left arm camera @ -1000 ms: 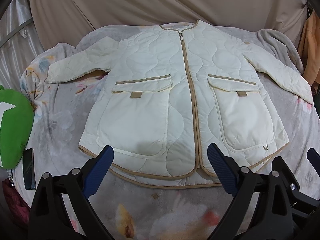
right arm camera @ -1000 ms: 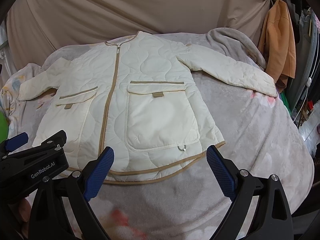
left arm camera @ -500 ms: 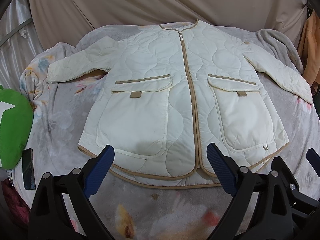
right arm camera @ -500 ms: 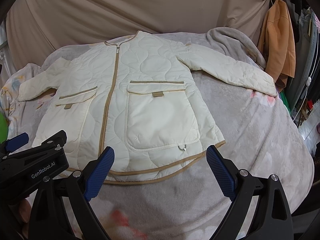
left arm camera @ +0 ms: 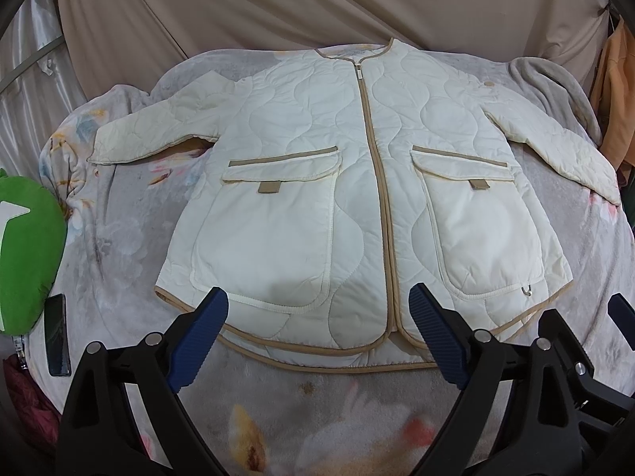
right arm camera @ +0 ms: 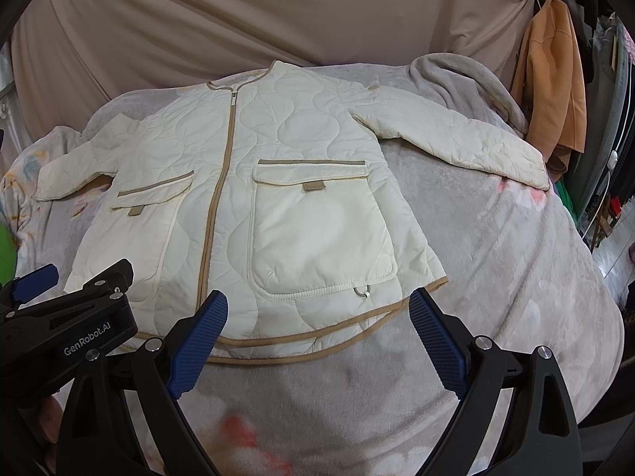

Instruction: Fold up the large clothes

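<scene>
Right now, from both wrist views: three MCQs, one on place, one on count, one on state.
1. The phone lies:
A. on the jacket
B. below the green cushion, left of the jacket
C. by the orange garment

2. Flap pockets on the jacket front:
A. one
B. two
C. four

3. The jacket's zip is:
A. closed nearly to the collar
B. fully open
C. half open

Key: B, it sits at the blanket's left edge; B, one each side of the zip; A, the puller sits just under the neckline.
</scene>
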A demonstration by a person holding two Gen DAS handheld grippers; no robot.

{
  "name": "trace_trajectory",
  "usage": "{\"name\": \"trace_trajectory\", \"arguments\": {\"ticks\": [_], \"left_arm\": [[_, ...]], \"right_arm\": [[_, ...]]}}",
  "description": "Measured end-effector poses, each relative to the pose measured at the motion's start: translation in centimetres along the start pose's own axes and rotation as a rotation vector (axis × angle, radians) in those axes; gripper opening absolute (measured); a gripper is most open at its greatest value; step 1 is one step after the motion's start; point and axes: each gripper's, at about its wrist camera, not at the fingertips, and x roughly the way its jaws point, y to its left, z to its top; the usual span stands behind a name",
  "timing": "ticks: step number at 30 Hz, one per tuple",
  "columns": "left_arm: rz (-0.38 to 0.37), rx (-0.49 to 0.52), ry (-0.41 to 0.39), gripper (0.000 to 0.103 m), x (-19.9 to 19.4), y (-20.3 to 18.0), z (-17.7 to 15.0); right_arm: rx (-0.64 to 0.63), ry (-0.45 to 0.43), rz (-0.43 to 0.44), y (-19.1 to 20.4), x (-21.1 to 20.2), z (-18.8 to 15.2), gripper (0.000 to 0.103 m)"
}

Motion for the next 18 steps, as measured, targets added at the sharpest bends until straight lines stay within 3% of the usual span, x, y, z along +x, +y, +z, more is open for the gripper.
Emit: {"name": "trace_trajectory", "arguments": {"ticks": [18], "left_arm": [[-0.005, 0.0, 0.001, 0.089, 0.22, -0.04, -0.46]], "right_arm": [[0.0, 0.002, 0.0, -0.06, 0.13, 0.0, 0.091]]}}
